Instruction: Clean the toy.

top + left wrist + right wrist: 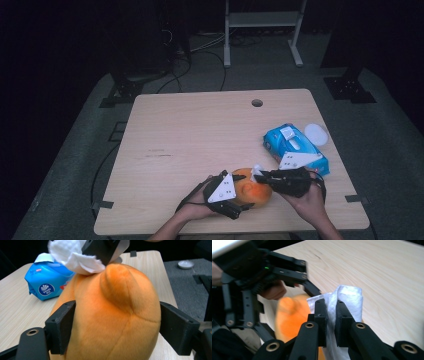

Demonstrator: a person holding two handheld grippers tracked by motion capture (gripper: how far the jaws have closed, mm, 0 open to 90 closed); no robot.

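An orange plush toy point(250, 190) lies near the front edge of the wooden table point(200, 130). My left gripper point(244, 192) is shut on it, and in the left gripper view a black jaw presses on each side of the plush point(112, 315). My right gripper point(258, 175) comes in from the right, shut on a crumpled white tissue point(349, 297). The tissue point(75, 255) rests against the top of the plush, beside a rounded bump on it. In the right gripper view the plush point(292, 312) is blurred behind the jaws of the right gripper point(331, 307).
A blue tissue pack point(295, 147) lies right behind the right hand, with a small white round lid point(316, 133) beside it near the table's right edge. A cable hole point(257, 103) sits near the far edge. A white frame and cables stand on the floor beyond.
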